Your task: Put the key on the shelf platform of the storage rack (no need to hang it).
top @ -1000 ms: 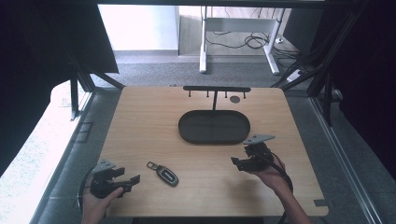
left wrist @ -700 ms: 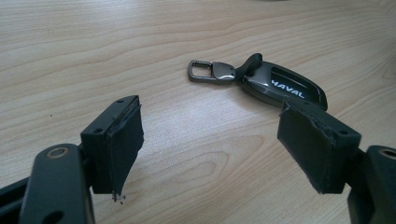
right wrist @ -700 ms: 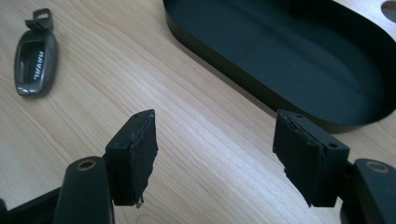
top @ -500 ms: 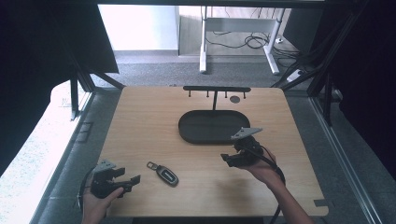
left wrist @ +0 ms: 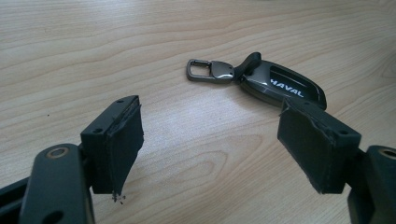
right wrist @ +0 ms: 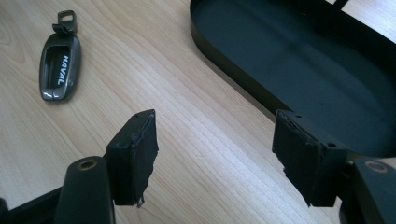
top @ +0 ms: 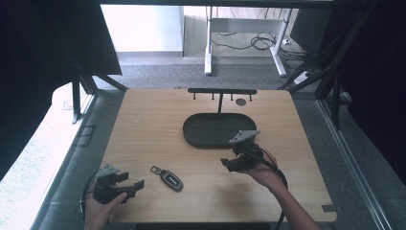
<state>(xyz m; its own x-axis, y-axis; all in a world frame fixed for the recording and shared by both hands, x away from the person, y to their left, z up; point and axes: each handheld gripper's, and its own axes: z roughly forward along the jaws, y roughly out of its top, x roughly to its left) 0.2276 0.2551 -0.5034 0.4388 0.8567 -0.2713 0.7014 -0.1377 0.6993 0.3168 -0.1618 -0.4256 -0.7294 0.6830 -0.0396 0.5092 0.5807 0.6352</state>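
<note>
A dark grey car key fob with a metal clip lies flat on the wooden table, left of centre near the front. My left gripper rests at the front left corner, open, pointing right at the fob. In the left gripper view the fob lies just beyond the open jaws, close to the right pad. My right gripper hovers by the front right rim of the black oval tray, open, with nothing between its jaws. The right gripper view shows the fob at far left and the tray ahead.
A black hook rack stands on a post behind the tray, with a small dark disc by it. Bare wood lies between the fob and the right gripper. Black frame struts flank the table; the floor drops away past its edges.
My right gripper has moved left along the tray's front edge, toward the table's middle, and risen slightly. The left gripper and the fob have stayed put.
</note>
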